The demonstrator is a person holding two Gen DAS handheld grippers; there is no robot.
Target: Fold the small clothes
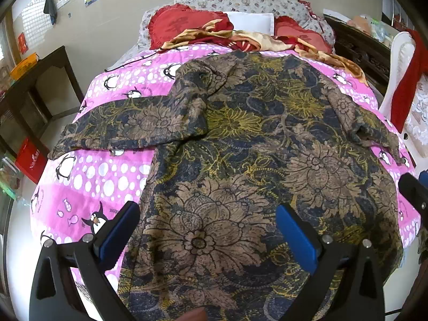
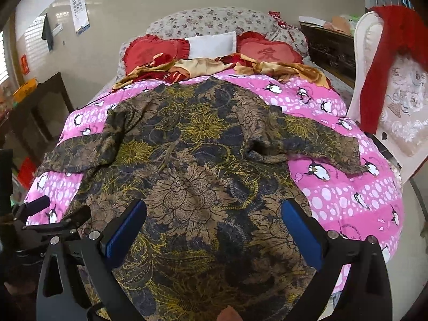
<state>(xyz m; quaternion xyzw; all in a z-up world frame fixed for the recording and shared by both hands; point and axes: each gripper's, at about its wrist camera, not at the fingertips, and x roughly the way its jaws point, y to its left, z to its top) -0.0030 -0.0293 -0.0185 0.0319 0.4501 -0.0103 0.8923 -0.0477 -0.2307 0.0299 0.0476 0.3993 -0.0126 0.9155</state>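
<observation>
A: Left wrist view, item one: shirt (image 1: 240, 139), thin floral print in brown, navy and yellow, spread flat on the quilt (image 1: 101, 176). It fills centre and lower frame. One sleeve (image 1: 125, 123) runs out to the middle left; the other is bunched at the right.

B: Left gripper (image 1: 208, 230)?

A: Jaws wide, blue pads either side of the lower hem, holding nothing. Whether the tips touch cloth I cannot tell.

B: Right wrist view?

A: Same shirt (image 2: 192, 165), centre frame. Right gripper (image 2: 214, 227) also wide and empty, over the hem. Right sleeve (image 2: 321, 144) lies crumpled at the middle right, its cuff on the pink. The left gripper (image 2: 53, 222) shows at the lower left edge.

B: Bedding?

A: Quilt, padded, pink with white dots and penguins. Red heart cushions (image 1: 184, 24) and a rumpled gold-red blanket (image 1: 240, 40) along the top of the frame.

B: Risks?

A: My judgement only. The fabric looks light and limp, so a shallow pinch could slip off the hem. A deep pinch could catch the quilt as well and drag it. The bunched sleeves, if not smoothed, would fold in lumpy. Uneven lifting by the two grippers would skew the fold.
</observation>
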